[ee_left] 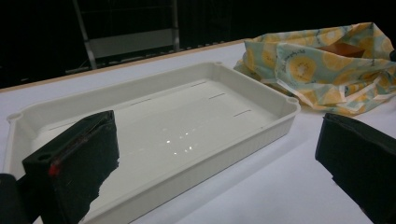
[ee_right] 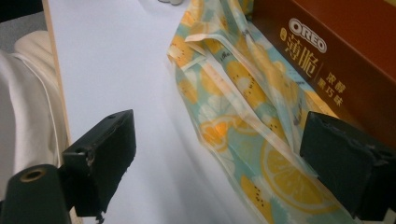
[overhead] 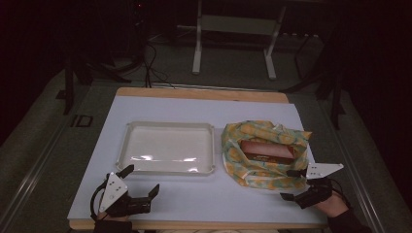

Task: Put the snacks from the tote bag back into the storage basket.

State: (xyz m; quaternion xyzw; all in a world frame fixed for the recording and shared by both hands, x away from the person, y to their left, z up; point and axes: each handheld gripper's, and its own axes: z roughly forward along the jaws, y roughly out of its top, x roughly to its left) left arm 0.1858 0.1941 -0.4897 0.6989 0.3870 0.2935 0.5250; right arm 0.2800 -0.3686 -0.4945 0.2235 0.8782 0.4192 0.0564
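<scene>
On the table (overhead: 204, 194), both grippers, left (overhead: 142, 180) and right (overhead: 290, 184), hold jaws spread, gripping nothing.

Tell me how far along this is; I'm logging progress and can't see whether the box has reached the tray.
Nothing looks done: the white tray is empty and the brown Oreo box sits inside the lemon-print bag. Both grippers are open and hold nothing; the right gripper is at the bag's near edge, the left gripper by the tray. If the box goes in the tray, everything remains.
</scene>
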